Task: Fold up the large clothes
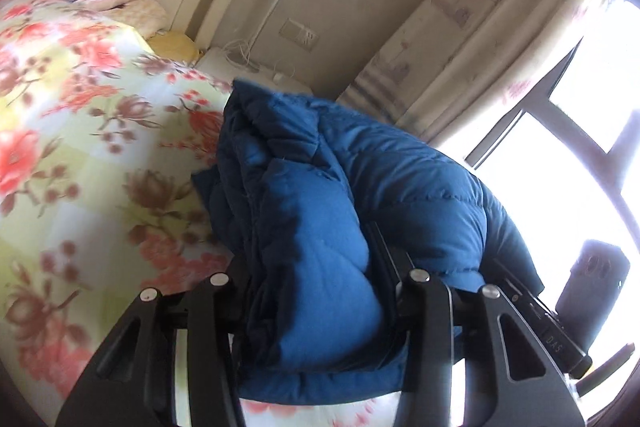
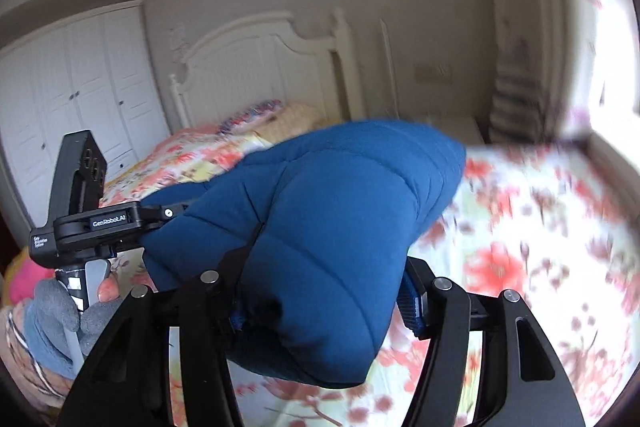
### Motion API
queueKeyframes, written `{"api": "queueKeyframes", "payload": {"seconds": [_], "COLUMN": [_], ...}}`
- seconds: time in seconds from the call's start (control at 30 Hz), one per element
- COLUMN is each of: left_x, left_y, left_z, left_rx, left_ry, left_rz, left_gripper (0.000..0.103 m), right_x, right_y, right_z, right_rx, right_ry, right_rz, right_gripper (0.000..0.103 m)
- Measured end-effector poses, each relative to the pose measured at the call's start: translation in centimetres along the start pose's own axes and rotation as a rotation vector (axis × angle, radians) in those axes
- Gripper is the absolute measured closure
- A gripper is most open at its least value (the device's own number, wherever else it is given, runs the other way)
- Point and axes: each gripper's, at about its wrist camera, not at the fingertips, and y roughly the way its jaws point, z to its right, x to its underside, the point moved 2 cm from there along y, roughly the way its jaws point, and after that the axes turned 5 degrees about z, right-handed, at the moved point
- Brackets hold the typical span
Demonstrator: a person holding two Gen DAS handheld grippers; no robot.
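Basically both the left gripper (image 1: 320,291) and right gripper (image 2: 320,291) clamp thick bunches of the blue jacket (image 1: 340,195), lifted above the floral bedspread (image 1: 80,147) at 6 o'clock, likely to carry a fold over.

White lettering "GenRobot.AI" stands on the black body of the left gripper (image 2: 120,223), seen from the right wrist view. A small white label sits at its near end — too small to read. In the left wrist view, the right gripper (image 1: 556,339) bears tiny letters along its black side — possibly "DAS".
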Motion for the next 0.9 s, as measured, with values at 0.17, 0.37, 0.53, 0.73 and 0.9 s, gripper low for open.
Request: {"api": "queueKeyframes", "payload": {"seconds": [0.17,0.37,0.53,0.73,0.9], "left_x": [2.1,2.5,2.8,3.2,-2.4], "left_y": [0.6,0.5,0.1,-0.6,-5.4], "left_z": [0.8,-1.1,-1.5,-1.7,0.5], "left_rx": [-0.020,-0.009,-0.024,-0.042,-0.148], "left_ry": [0.033,-0.024,-0.012,-0.041,0.058], "left_rz": [-0.026,-0.085,-0.089,-0.061,0.116], "left_gripper": [0.057,0.040,0.034,0.030,0.027], "right_x": [2.7,2.6,-1.6,-2.1,0.2], "right_y": [-0.1,-0.1,-3.8,2.4,4.9], "right_z": [2.1,3.1,0.3,-5.0,-5.1], "right_rx": [-0.009,0.000,0.207,0.243,0.230], "right_ry": [0.104,0.202,0.043,-0.276,-0.329], "right_rz": [-0.075,-0.129,0.085,-0.015,-0.102], "right_gripper": [0.044,0.029,0.018,0.024,0.026]}}
